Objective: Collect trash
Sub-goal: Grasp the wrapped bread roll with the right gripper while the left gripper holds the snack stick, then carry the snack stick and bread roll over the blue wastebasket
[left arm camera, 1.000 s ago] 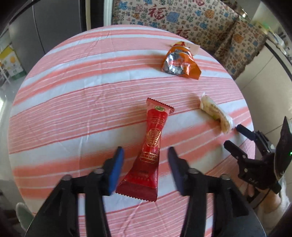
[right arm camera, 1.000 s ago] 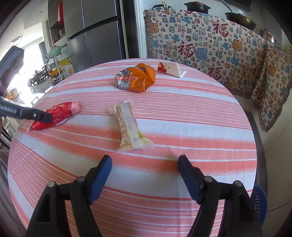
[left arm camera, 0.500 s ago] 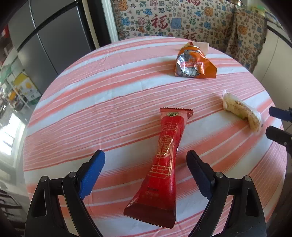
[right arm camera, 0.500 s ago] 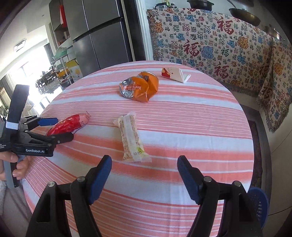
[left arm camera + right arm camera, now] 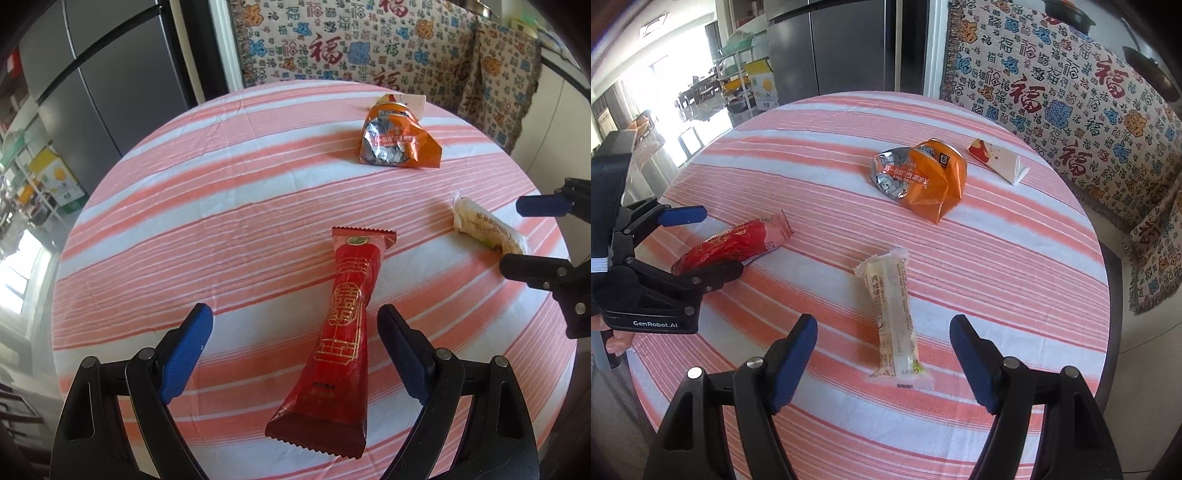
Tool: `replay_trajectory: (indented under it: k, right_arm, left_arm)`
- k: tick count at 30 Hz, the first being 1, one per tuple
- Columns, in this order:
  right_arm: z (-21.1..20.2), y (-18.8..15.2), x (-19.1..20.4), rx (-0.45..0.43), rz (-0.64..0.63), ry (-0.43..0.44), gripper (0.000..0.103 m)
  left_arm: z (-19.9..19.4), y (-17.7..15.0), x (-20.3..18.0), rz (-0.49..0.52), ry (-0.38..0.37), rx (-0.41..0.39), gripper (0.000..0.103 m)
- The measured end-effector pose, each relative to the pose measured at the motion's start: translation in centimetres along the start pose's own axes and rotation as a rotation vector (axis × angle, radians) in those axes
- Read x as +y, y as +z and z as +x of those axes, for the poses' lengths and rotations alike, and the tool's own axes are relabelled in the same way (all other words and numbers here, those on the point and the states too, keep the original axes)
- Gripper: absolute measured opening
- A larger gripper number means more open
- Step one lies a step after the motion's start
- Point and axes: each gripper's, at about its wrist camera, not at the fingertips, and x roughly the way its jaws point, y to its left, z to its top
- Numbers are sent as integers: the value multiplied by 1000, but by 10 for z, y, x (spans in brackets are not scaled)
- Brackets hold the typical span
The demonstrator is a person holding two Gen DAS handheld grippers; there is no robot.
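A long red wrapper (image 5: 341,332) lies flat on the striped round table (image 5: 229,206). My left gripper (image 5: 295,354) stands open astride its lower half, pads clear of it; the right wrist view shows that gripper (image 5: 698,243) around the red wrapper (image 5: 735,243). A pale wrapper (image 5: 892,314) lies between the wide-open fingers of my right gripper (image 5: 882,354), untouched. The same pale wrapper (image 5: 487,230) appears at the right of the left view, with the right gripper (image 5: 532,236) around it. Farther back sit a crumpled orange-and-silver bag (image 5: 919,181) and a white-and-red folded packet (image 5: 999,164).
A patterned cloth (image 5: 1071,85) drapes the counter behind the table. A grey fridge (image 5: 846,44) stands at the back left. A hand (image 5: 613,339) holds the left gripper at the table's left edge.
The left jaws have opened wider around the red wrapper and that gripper tilted up. The right gripper has shifted so the pale wrapper now lies between its fingers.
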Motion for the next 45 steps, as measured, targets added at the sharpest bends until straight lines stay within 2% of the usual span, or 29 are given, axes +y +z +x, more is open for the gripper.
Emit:
replay_trajectory:
  k: [9,12,13,15,16,17,18,23,31,38,45]
  right_arm:
    - [5,13,-2,91,-1,0,76]
    - [10,15,-3,108,7,10,76]
    - [11,16,-3,110,7,12,76]
    - [15,18,-2,114,13,17,76]
    - [16,17,-3,115,21,22,67]
    - [17,17,-4,112,32,33,50]
    - [17,16,-5,117,38,45,12]
    - [0,6,-17,56,104,54,12]
    - [-27,-23,-45,-1,235,90,12]
    - [-53,-48,-79,-35,310,100,12]
    - [-89,-84,-125,-88,396,55,12]
  left_arm:
    - [-5,3,4,1,-66,-7,89]
    - [-4,3,0,15,-83,-5,81]
    - [-3,4,-1,17,-88,-2,73]
    - [0,4,-2,17,-105,16,41]
    - [3,4,-2,11,-132,32,19]
    - [2,3,-2,1,-154,32,15]
    - [-1,4,-2,-4,-155,28,13]
    - [-15,7,1,-39,-182,-17,10]
    - [-28,5,-16,-80,-232,-20,8]
    - [-49,9,-58,-79,-259,-39,8]
    - [-64,18,-134,-8,-335,-29,7]
